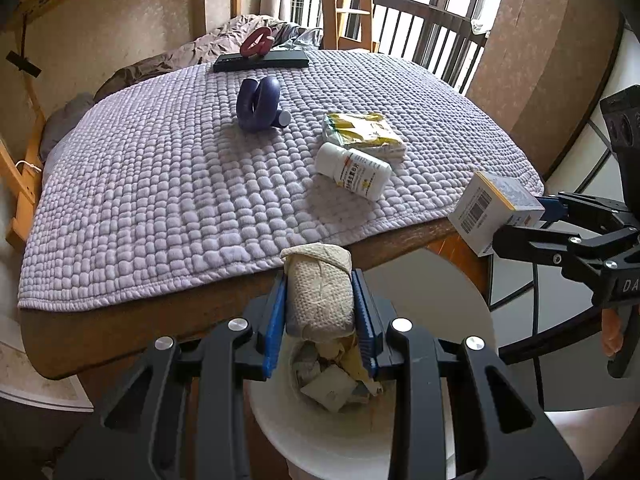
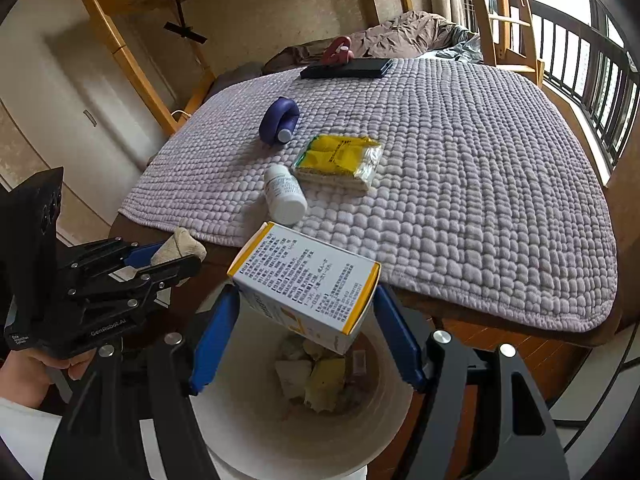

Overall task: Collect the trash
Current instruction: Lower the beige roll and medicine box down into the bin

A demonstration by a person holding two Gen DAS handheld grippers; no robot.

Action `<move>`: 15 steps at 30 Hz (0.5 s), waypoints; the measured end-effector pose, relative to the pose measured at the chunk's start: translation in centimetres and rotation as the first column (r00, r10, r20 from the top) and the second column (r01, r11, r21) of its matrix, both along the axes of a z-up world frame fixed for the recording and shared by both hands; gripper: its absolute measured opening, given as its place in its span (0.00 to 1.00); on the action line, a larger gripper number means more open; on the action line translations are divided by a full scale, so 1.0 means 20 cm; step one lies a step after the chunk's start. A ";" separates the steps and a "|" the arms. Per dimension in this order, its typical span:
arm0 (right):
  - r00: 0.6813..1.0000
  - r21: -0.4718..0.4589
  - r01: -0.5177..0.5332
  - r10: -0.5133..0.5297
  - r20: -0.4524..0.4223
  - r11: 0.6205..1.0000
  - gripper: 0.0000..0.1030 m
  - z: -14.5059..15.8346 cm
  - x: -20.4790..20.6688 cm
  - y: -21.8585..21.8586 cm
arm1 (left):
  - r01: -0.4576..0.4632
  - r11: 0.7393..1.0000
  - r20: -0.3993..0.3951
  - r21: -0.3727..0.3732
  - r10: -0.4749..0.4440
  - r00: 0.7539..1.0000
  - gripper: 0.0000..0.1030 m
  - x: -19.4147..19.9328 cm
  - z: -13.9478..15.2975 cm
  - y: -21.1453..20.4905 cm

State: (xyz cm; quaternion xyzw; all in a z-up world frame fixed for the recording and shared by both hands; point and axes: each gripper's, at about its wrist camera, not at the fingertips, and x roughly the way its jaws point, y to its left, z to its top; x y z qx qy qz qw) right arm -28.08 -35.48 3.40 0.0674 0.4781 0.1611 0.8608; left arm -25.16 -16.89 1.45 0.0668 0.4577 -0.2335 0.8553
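Observation:
My left gripper (image 1: 320, 304) is shut on a crumpled beige paper towel (image 1: 320, 300), held above a white waste bin (image 1: 320, 436) that holds several scraps. My right gripper (image 2: 306, 316) is shut on a white and yellow cardboard box (image 2: 308, 280), tilted over the same bin (image 2: 240, 420). That box (image 1: 492, 212) and the right gripper (image 1: 532, 224) show at the right edge of the left wrist view. The left gripper (image 2: 176, 260) with the towel (image 2: 180, 244) appears at the left of the right wrist view. On the quilted mat lie a white pill bottle (image 1: 352, 170) (image 2: 284, 194) and a yellow packet (image 1: 362, 134) (image 2: 338, 160).
A lilac quilted mat (image 1: 160, 184) (image 2: 480, 184) covers a wooden table. A purple looped object (image 1: 260, 104) (image 2: 280, 120), a dark flat box (image 1: 262, 61) (image 2: 346, 68) and a red looped object (image 1: 258, 40) sit farther back. A railing (image 1: 432, 40) and wooden ladder stand behind.

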 end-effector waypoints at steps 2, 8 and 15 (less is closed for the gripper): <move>1.000 0.003 -0.002 0.002 -0.005 1.000 0.67 -0.01 -0.01 0.00 | 0.000 1.000 -0.004 0.001 0.000 1.000 0.33 -0.01 0.00 0.00; 1.000 0.009 -0.003 0.003 -0.009 1.000 0.67 -0.01 -0.04 0.01 | 0.001 1.000 -0.010 0.001 -0.001 1.000 0.33 -0.05 -0.01 0.00; 0.999 0.014 -0.016 0.017 -0.027 1.000 0.67 -0.03 -0.08 0.03 | 0.003 1.000 -0.027 0.005 -0.003 1.000 0.33 -0.08 -0.03 0.01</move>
